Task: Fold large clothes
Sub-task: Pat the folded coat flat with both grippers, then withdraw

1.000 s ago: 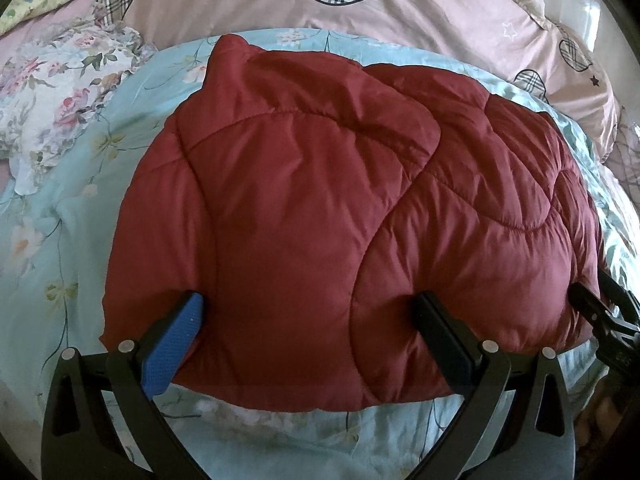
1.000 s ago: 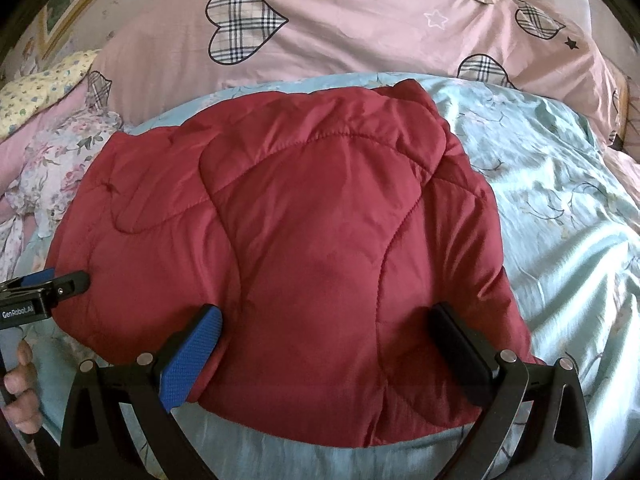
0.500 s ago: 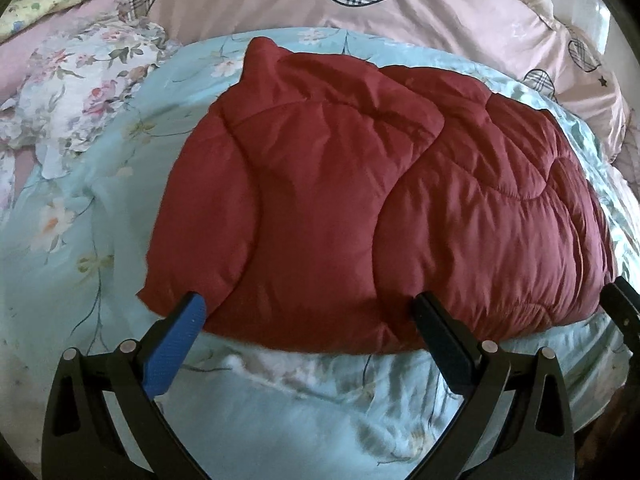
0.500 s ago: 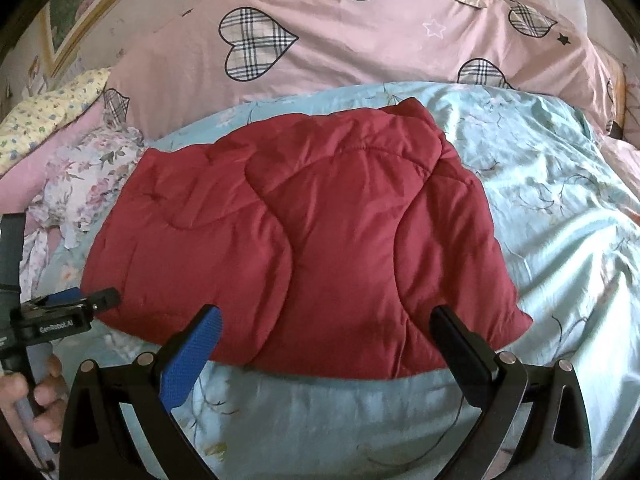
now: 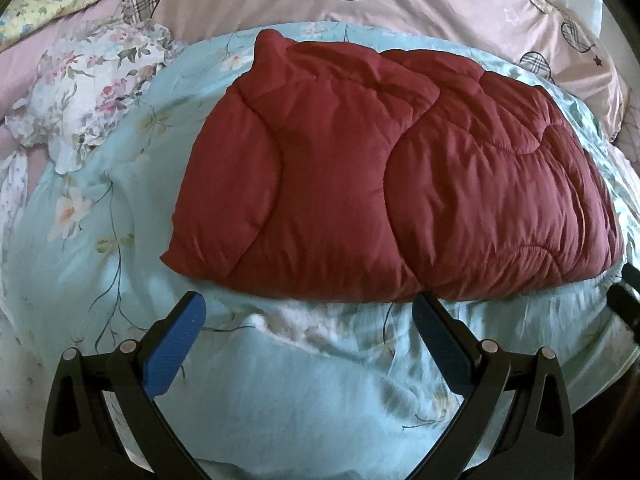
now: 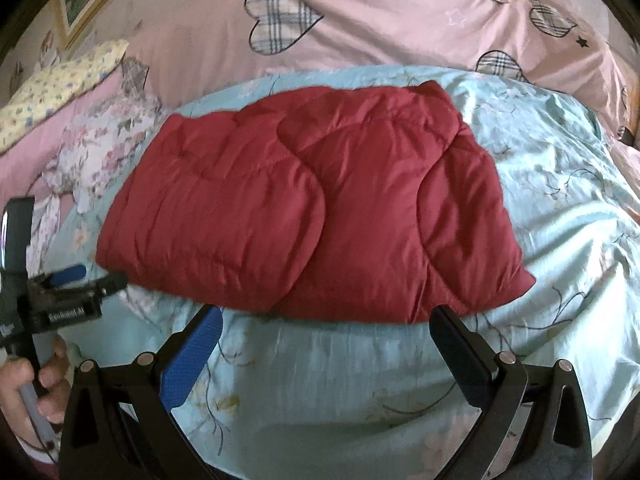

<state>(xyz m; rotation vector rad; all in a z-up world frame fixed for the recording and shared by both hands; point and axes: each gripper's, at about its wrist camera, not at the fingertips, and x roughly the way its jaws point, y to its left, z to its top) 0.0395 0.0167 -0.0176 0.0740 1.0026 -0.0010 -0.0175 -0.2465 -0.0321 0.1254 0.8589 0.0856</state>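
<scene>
On the light-blue floral bedspread (image 5: 100, 264) lies the folded dark-red quilted jacket (image 5: 384, 184), a flat padded bundle with its near edge running roughly parallel to the bed's front. Left gripper (image 5: 306, 312): jaws spread wide, nothing between them, poised just short of the jacket's near edge and not touching it; the right-hand finger tip sits very close to the fabric, contact uncertain owing to fisheye distortion. Right gripper (image 6: 326, 322): likewise spread wide and empty, hovering over bare bedspread just before the jacket's front edge. Right wrist view shows the left gripper at the frame's left margin, beside the jacket's left corner, with the person's hand (image 6: 28, 384) on its handle. Behind the jacket: pink duvet with plaid hearts (image 6: 360, 40); a crumpled floral cloth (image 5: 88, 92) to the left; yellow patterned pillow (image 6: 60, 84) beyond it.
</scene>
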